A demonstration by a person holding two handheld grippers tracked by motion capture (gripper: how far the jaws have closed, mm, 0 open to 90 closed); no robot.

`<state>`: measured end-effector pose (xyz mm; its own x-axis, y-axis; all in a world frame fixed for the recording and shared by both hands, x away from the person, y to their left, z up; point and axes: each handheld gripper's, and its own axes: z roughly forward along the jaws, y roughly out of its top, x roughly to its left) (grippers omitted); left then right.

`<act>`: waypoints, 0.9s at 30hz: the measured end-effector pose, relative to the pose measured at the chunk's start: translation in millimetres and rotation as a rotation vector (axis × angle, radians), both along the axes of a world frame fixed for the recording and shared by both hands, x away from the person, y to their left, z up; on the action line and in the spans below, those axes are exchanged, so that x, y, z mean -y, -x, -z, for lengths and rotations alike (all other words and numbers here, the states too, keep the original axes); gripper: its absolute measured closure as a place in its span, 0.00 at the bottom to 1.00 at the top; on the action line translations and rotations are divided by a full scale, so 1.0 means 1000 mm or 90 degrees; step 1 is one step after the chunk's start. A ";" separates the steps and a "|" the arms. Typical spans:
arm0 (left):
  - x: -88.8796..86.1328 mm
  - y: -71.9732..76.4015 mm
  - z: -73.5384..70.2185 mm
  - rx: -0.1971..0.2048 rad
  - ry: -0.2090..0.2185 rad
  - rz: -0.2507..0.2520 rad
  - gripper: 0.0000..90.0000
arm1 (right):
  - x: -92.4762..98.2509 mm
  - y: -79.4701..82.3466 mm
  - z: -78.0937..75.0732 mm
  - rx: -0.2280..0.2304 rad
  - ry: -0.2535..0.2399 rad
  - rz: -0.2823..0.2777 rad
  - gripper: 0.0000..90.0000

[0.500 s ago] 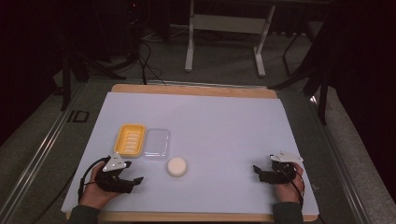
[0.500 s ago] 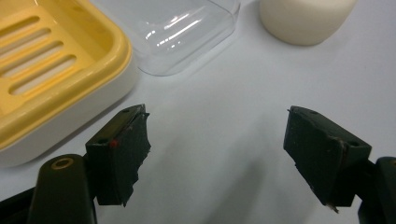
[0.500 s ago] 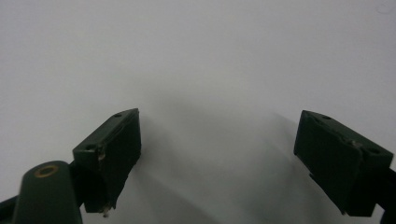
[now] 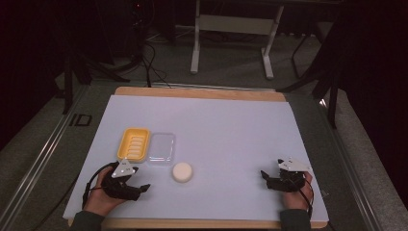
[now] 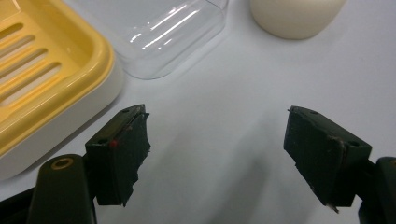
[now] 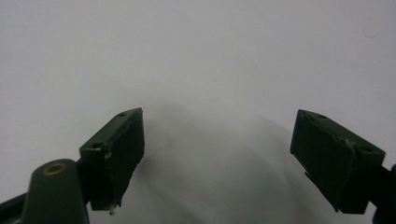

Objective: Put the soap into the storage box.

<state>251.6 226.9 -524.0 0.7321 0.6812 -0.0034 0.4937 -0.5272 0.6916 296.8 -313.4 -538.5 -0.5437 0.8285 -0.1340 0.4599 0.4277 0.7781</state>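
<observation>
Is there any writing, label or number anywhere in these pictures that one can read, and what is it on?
"ID": large pale letters on the dark floor mat to the left of the table, seen in the high view; it may be part of a longer marking.
No print or label can be made out on the yellow soap dish, the clear lid, the round soap or either hand-held gripper.

Black left gripper (image 4: 143,186), grey triangular plates, trailing cables, seemingly grey-green sleeves
</observation>
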 end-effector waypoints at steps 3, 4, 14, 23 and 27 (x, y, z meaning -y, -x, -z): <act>0.003 -0.001 -0.002 -0.002 -0.006 0.022 0.24 | 0.001 0.000 0.000 0.005 -0.002 0.001 0.19; 0.003 -0.001 -0.002 -0.002 -0.006 0.022 0.24 | 0.001 0.001 0.000 0.006 -0.004 0.002 0.19; 0.010 -0.005 -0.007 -0.004 -0.037 0.044 0.23 | 0.003 0.001 -0.001 0.008 -0.017 0.003 0.19; 0.015 -0.010 -0.009 -0.002 -0.062 0.056 0.22 | 0.003 0.002 -0.001 0.012 -0.020 0.002 0.19; 0.016 -0.012 -0.011 -0.003 -0.063 0.062 0.22 | 0.003 0.002 -0.001 0.013 -0.020 0.002 0.19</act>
<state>263.8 210.6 -513.5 0.7953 0.6036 0.0566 0.4394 -0.6382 0.6322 294.9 -316.8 -537.5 -0.5386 0.8341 -0.1191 0.4448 0.4016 0.8005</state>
